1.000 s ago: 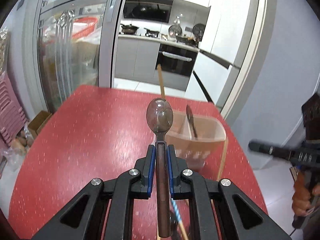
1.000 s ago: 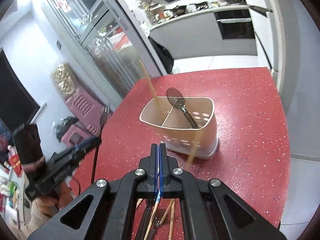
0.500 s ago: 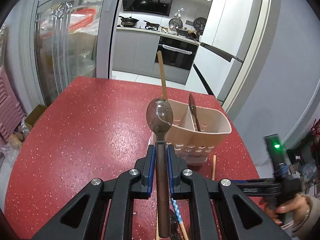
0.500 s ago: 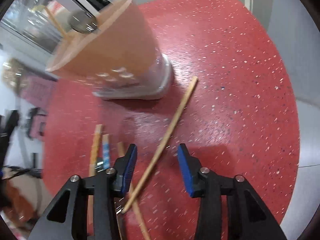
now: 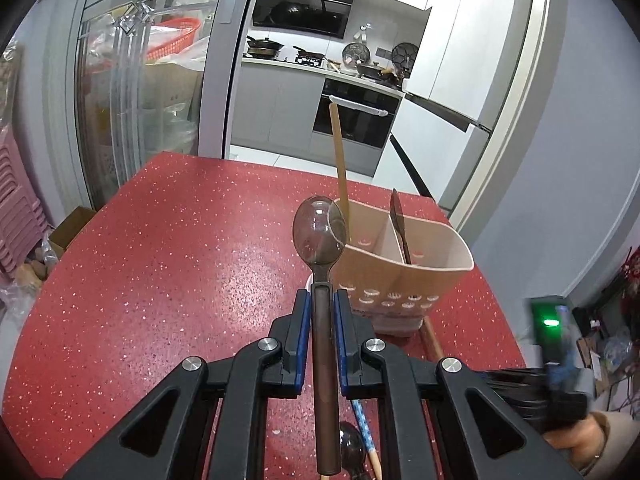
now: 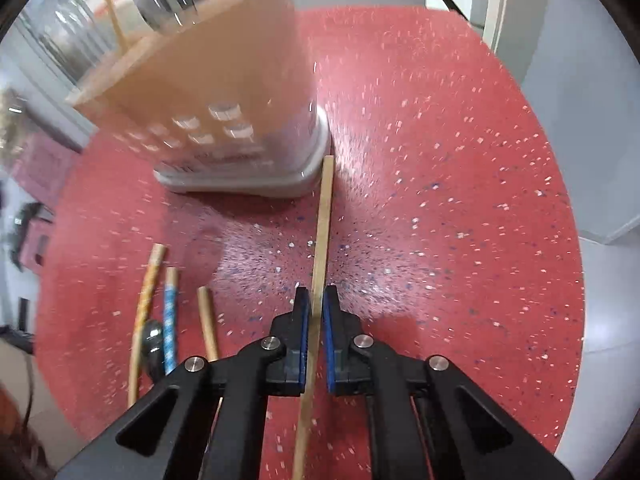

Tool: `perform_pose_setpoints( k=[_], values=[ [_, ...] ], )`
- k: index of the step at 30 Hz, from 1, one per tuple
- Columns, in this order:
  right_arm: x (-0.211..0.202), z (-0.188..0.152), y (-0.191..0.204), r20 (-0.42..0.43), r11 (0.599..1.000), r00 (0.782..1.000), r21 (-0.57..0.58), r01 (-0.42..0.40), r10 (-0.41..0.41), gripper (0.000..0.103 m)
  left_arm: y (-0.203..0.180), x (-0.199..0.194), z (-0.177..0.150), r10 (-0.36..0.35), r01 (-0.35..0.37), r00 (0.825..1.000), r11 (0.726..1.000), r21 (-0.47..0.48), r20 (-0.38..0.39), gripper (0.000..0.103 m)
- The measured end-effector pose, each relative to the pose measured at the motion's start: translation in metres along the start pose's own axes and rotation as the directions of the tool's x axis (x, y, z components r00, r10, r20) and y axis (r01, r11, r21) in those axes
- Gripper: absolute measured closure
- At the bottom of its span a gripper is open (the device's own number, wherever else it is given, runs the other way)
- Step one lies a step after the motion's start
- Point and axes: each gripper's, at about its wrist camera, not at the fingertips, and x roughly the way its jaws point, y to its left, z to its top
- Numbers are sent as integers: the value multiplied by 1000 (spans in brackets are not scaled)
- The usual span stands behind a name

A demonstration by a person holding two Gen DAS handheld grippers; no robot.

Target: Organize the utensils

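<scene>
My left gripper (image 5: 322, 300) is shut on the brown handle of a spoon (image 5: 319, 232), whose bowl sticks out ahead, just short of the beige utensil holder (image 5: 400, 276). In the holder stand a wooden chopstick (image 5: 340, 160) and a dark spoon (image 5: 400, 220). In the right wrist view my right gripper (image 6: 315, 300) is low over the red table (image 6: 440, 200), its jaws closing tight on a plain wooden chopstick (image 6: 325, 208) that lies flat. The blue pads press on both its sides. The chopstick's far end reaches the base of the holder (image 6: 208, 80).
Left of my right gripper lie a patterned orange chopstick (image 6: 148, 280), a blue one (image 6: 170, 312), a plain one (image 6: 208, 320) and a dark spoon (image 6: 152, 336). The table's edge drops to the floor on the right. A person's hand (image 5: 580, 440) shows at the lower right.
My right gripper dropped steeply toward the table, opened around the lying chopstick and then shut on it. My left gripper kept its hold on the spoon and barely moved.
</scene>
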Motion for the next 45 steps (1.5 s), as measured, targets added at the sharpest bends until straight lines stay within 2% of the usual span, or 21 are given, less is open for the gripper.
perform_pose_setpoints(
  k=[3,9,12,17,21,26,31,35,39,42,45],
  values=[
    [-38,-1,-5,86,997,994,-42,-68,72,96,-2,-1,7,-1,1,1000,1000,-2,26,66],
    [-100,16,-11,209,980,959,-91,-176,191,96,-8,3,31,-28,30,997,999,-24,74,66],
    [-111,25,-19,218,970,946,-83,-227,240,96,-13,9,38,-25,26,997,1000,-16,76,66],
    [-105,31,-30,210,963,940,-54,-263,269,97,-17,15,37,-23,24,997,1000,-15,68,66],
    [-109,34,-33,275,956,916,-59,-288,293,97,-13,16,41,-14,17,996,999,-33,85,66],
    [-116,57,-7,395,953,867,-115,-281,304,97,-11,23,61,-21,33,988,997,-74,151,66],
    [-116,97,14,522,953,797,-188,-239,303,97,-18,43,84,-7,23,977,997,-73,211,66],
    [-110,125,25,571,948,758,-210,-237,316,97,-24,60,101,-4,24,964,997,-71,267,66],
    [-97,141,33,613,950,727,-231,-209,308,97,-30,76,106,23,-6,943,999,-53,332,66],
    [-85,145,38,638,951,709,-253,-176,301,97,-34,86,103,50,-37,924,998,-40,379,66],
    [-73,145,43,657,953,698,-275,-130,285,97,-39,93,96,69,-71,914,997,-10,400,66]
  ],
)
